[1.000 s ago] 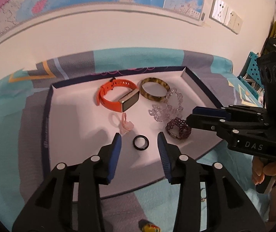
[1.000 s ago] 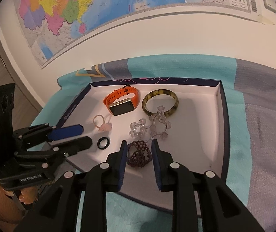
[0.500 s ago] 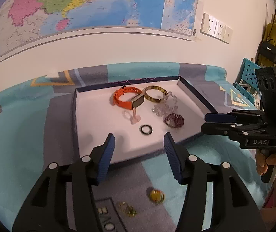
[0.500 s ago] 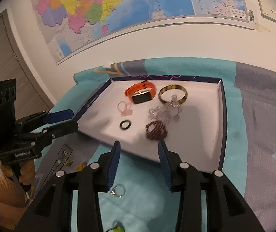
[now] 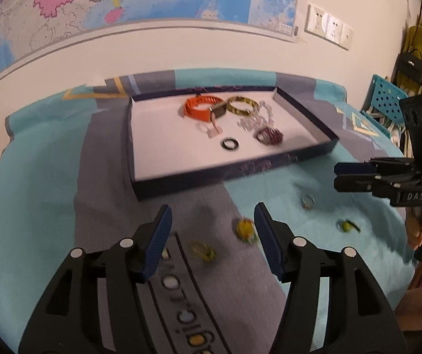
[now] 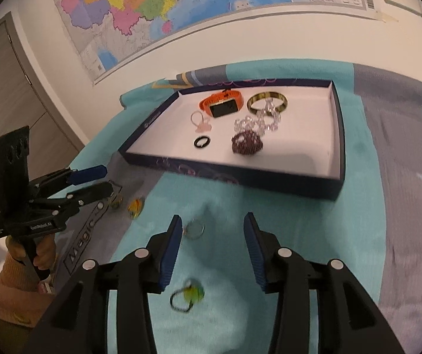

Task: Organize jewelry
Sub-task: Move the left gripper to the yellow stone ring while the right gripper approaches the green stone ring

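Four small pieces lie loose on the teal cloth [image 5: 48, 177] short of the tray [image 5: 225, 174]: a yellow charm [image 5: 245, 228], a gold-green one [image 5: 202, 250], a thin ring [image 6: 194, 229] and what may be a green-beaded loop [image 6: 188, 294], blurred. Both grippers hang empty above them, left gripper [image 5: 211, 239] and right gripper [image 6: 211, 250], jaws widening, likely ready to pick. Inside the tray, the watch [image 6: 222, 105], bangle [image 6: 266, 101] and beaded bracelets crowd the far end, leaving bare floor near the low front wall
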Available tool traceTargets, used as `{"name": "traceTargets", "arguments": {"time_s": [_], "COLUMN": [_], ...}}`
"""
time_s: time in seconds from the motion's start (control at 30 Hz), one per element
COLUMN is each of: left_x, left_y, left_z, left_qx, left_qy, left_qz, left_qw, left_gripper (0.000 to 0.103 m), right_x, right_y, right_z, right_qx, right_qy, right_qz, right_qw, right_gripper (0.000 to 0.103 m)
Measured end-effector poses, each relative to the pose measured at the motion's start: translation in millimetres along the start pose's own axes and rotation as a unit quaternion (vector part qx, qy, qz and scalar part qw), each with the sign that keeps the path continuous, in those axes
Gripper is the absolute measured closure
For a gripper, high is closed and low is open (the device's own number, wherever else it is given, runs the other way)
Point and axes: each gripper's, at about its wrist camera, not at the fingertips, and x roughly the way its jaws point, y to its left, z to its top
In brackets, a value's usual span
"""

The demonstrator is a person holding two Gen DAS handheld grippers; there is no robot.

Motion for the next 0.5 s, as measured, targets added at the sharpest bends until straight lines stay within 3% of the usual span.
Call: {"name": "traceTargets", "arguments": {"time_s": [0.23,0.5], "left_x": [2,3], "left_y": [-13,-26], "left_z": [-19,-13], "left_qx": [0.013,0.026], "left_qy": [0.015,0.006], "left_qz": [-0.003,-0.018], "left_qw": [0.9998,0.9995], "left_gripper": [0.043,0.043], "right_x": [-8,-7], "right_y": [-2,10], "right_z": [-22,-39], "right_qx": [0.012,0.003], "right_qy": [0.004,0.015], "right_qz": [-0.008,-0.008], "right_qw": [1.0,1.0], "right_gripper": [0.055,0.055]}}
